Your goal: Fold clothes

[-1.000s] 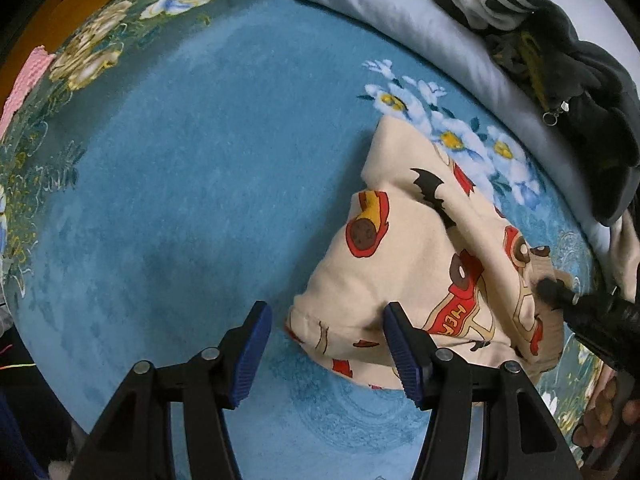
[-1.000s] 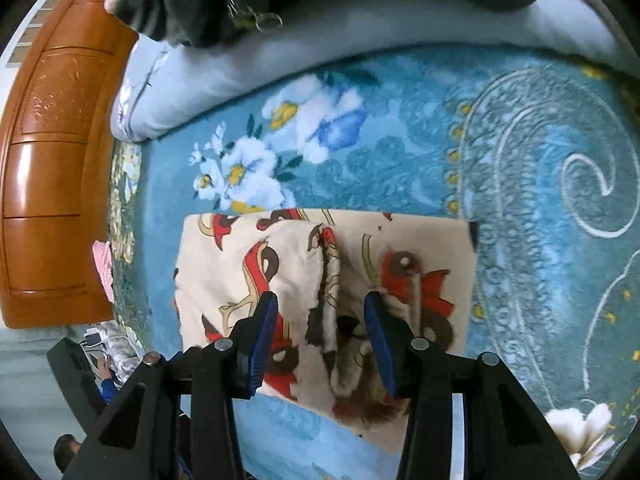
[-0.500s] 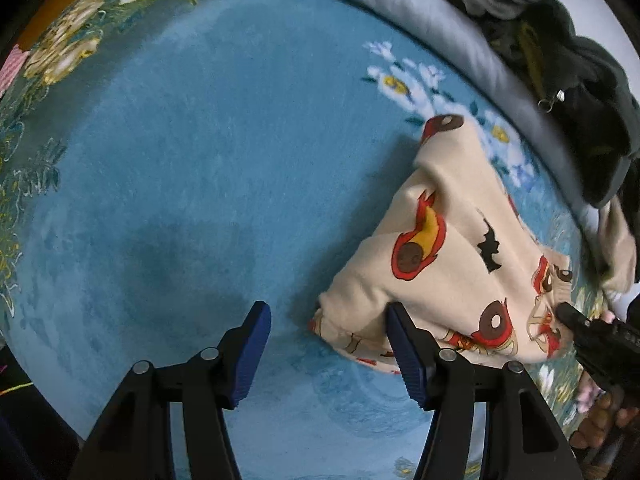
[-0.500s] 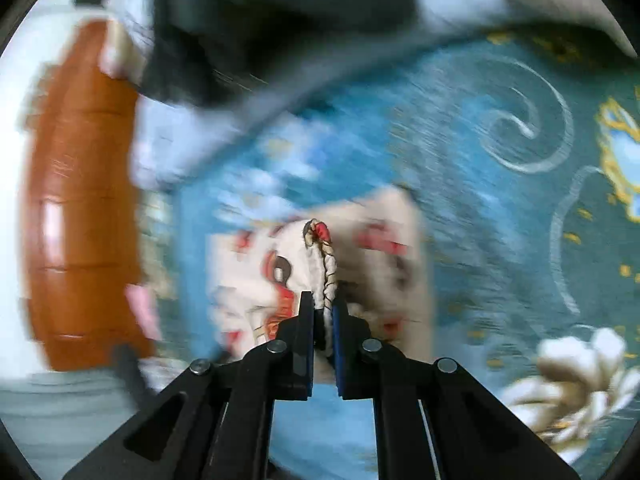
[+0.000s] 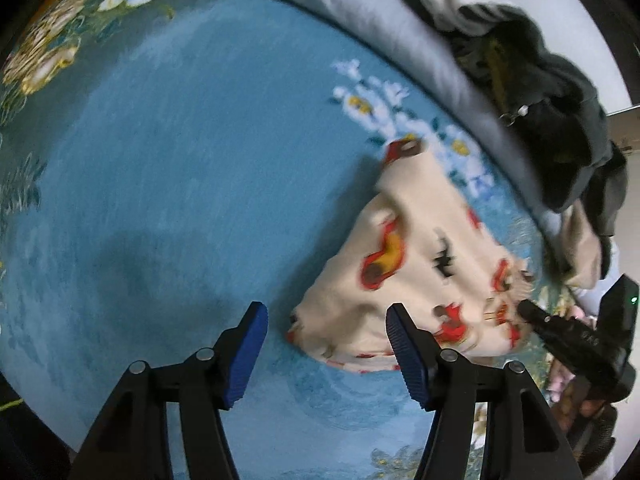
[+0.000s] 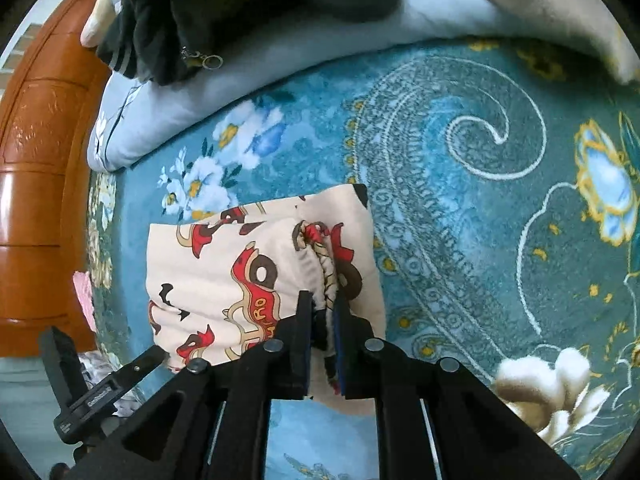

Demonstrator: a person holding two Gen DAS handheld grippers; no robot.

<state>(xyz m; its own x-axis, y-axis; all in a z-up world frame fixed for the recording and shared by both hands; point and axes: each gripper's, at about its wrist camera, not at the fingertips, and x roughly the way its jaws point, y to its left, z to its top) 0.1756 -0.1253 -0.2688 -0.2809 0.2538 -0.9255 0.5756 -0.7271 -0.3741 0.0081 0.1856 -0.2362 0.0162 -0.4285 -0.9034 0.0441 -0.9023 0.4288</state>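
Observation:
A cream garment with red cartoon prints (image 5: 404, 276) lies folded on the blue floral blanket (image 5: 180, 168). It also shows in the right wrist view (image 6: 224, 276). My left gripper (image 5: 326, 322) is open and empty, its blue pads just short of the garment's near corner. My right gripper (image 6: 322, 312) is shut on the garment's gathered waistband edge (image 6: 324, 264). The right gripper shows in the left wrist view (image 5: 560, 328), at the garment's right end.
A grey-blue quilt (image 5: 400, 28) runs along the far side with a pile of dark clothes (image 5: 552, 92) on it. A wooden headboard (image 6: 36, 168) stands to the left in the right wrist view. A pink cloth (image 6: 82, 288) lies beside it.
My right gripper has closed on the garment's waistband and pulled the garment to the right. My left gripper stayed open while the garment slid away from it.

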